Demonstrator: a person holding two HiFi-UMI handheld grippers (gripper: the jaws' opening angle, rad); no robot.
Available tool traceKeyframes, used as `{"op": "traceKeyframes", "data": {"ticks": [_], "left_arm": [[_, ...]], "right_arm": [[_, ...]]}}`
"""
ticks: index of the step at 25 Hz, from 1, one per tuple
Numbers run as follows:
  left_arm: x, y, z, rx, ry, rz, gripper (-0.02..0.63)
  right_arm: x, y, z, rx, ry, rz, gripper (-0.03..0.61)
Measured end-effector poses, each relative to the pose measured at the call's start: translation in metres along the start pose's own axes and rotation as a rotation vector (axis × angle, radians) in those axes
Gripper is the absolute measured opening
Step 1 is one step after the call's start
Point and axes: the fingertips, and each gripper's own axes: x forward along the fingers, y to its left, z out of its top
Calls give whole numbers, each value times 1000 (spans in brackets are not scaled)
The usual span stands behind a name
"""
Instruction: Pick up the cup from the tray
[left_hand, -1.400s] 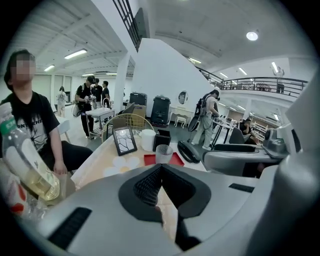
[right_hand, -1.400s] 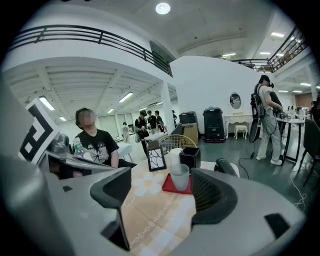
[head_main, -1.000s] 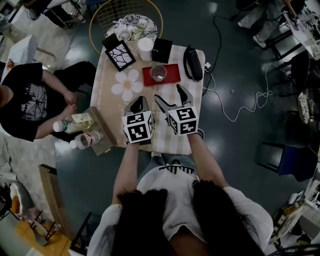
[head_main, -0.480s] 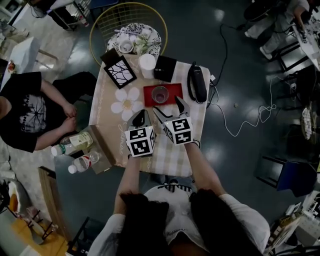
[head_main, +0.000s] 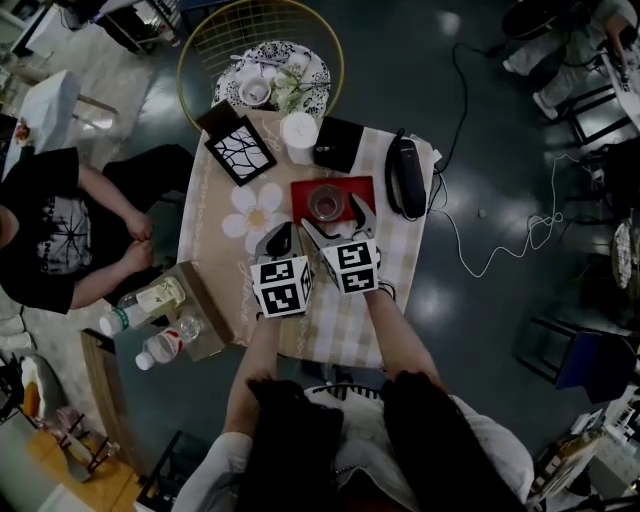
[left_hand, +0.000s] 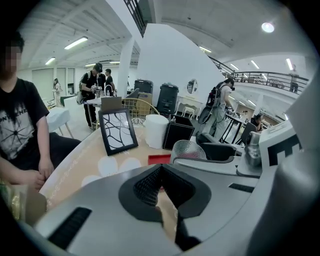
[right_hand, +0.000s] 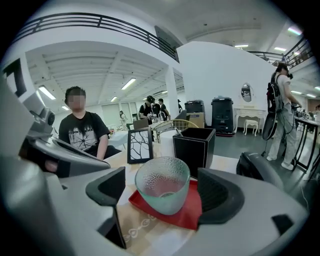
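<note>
- Table: pale checked cloth; the person holding the grippers stands at its near edge.
- Tray: red and rectangular, lying flat at mid-table, slightly to the right.
- Cup: clear dimpled glass, upright on the tray. In the right gripper view it sits between that gripper's two pads.
- Right gripper: jaws spread wide, one pad on each side of the cup. A thin gap shows at each side, so the glass is not pinched. The jaw tips reach over the near part of the tray.
- Left gripper: jaws pressed together at the tips with nothing held. It hangs over the cloth just left of the right gripper and near the tray's near-left corner.
- Flower-shaped mat: white, flat on the cloth, just left of the tray.
- Picture frame: black with a white branching pattern, standing at the far left of the table.
- White cylinder: upright, beyond the tray, between the frame and the black box.
- Black box: open-topped, at the far side, just beyond the tray.
- Black pouch-like item: long and dark, at the table's right edge, right of the tray. Its exact kind cannot be told.
- Round wire basket: beyond the far edge of the table, holding a patterned plate and small dishes.
- Seated person: in a black printed T-shirt, at the left of the table.
- Two bottles: lying on a low surface at the table's near-left corner.
- Cable: loose on the dark floor, right of the table.
</note>
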Motion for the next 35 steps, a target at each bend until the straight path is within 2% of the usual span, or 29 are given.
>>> {"op": "traceKeyframes", "data": {"ticks": [8, 15, 18, 20, 35], "left_arm": [[15, 3, -7, 1, 32, -4, 6], [22, 4, -9, -10, 40, -9, 6], [21, 3, -9, -16, 38, -25, 6], [21, 4, -9, -17, 36, -27, 5], [15, 0, 0, -24, 15, -28, 6]], "right_arm": [[21, -6, -11, -38, 32, -25, 431], [33, -8, -20, -135, 97, -35, 430], [32, -8, -19, -164, 89, -50, 426], [33, -8, -18, -159, 74, -52, 399], [18, -7, 0, -120, 24, -23, 396]]}}
